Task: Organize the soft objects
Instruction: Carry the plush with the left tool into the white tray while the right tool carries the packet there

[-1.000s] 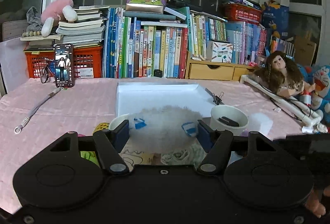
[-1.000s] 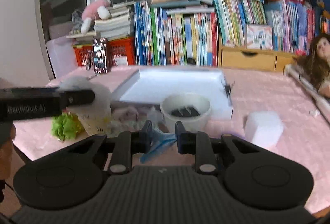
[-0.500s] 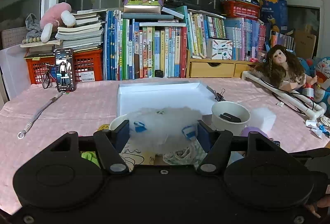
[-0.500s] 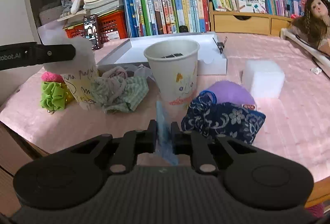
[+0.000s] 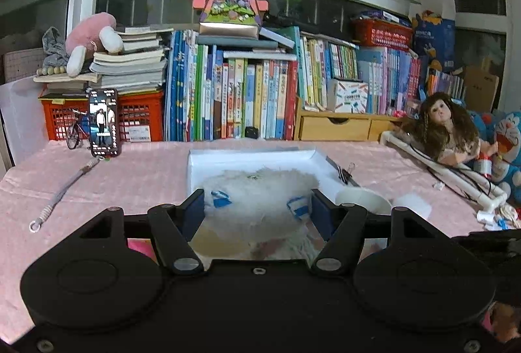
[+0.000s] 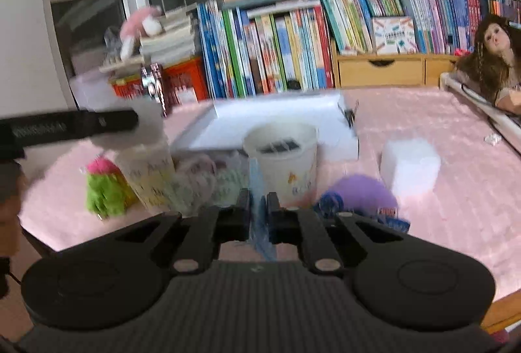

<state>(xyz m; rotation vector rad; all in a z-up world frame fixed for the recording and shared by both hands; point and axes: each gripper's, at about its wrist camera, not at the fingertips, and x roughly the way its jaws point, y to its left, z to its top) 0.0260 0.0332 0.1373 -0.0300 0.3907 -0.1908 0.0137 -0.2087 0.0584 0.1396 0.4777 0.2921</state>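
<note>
The white fluffy ball (image 5: 260, 193) sits clamped between the pads of the left gripper (image 5: 257, 206), raised just over a paper cup (image 6: 146, 177) whose rim shows below it. From the right wrist view that cup stands at about ten o'clock from the second cup (image 6: 283, 164), with a crumpled checked cloth (image 6: 211, 180) between them. The right gripper (image 6: 259, 213) is pinched nearly shut on a thin strip of pale blue fabric (image 6: 260, 196) that stands up between the jaws.

My worry is the fluff: it is squashy, so the pads may hold only fur and let it slide out, or it could snag the cup rim and tip the light cup over. The blue strip is gripped by an edge and could slip free.

The right wrist view is smeared, so the purple pouf (image 6: 361, 193) and patterned blue cloth (image 6: 329, 201) at three o'clock are vague. I cannot see inside the left cup.
</note>
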